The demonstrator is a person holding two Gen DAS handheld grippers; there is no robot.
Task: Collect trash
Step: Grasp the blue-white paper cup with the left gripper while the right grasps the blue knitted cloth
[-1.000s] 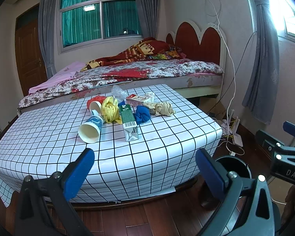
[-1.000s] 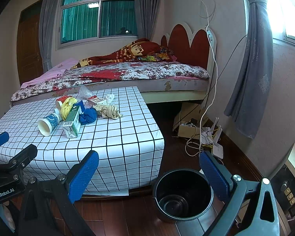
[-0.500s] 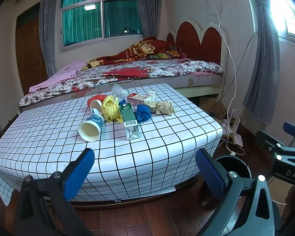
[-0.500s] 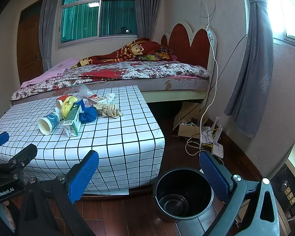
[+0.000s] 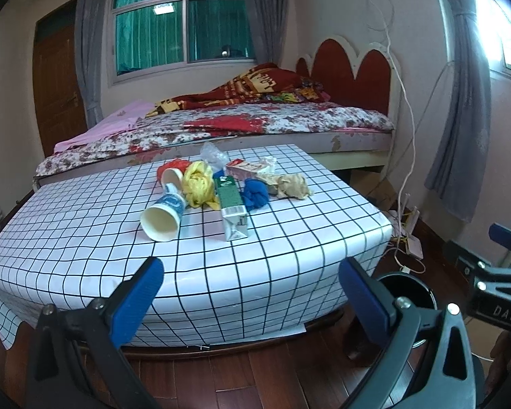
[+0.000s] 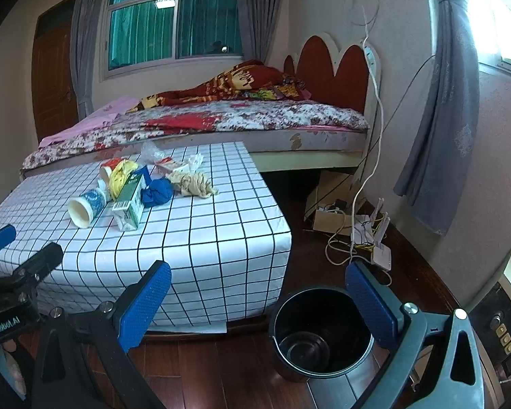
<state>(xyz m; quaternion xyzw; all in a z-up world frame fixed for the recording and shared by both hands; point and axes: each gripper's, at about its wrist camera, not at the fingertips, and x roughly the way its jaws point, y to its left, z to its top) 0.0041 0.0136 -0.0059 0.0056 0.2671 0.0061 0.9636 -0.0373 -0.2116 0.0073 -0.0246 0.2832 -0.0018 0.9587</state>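
At the near edge of the frame, low over the wood floor: left gripper with blue pads spread wide, holding nothing; right gripper likewise spread wide and empty. On the floor just off the table's near right corner: black bin, upright, open, partly behind the right gripper's right pad. No trash seen inside.

On the table, under a white grid cloth, all trash clustered toward the far edge, well apart from both grippers. Nearest: paper cup, on its side, mouth toward the near edge. Just right of it: green carton, lying flat, lengthwise toward the far edge. Behind the cup: yellow wad, touching the carton's left side. Right of the carton: blue wad, touching it. Farther right: tan wad. Behind the yellow wad: second cup on its side, against something red. Toward the far edge: small box, white scrap, clear wrapper.

Beyond the table: bed with floral cover and red headboard. On the floor by the right wall: cables and a cardboard box.
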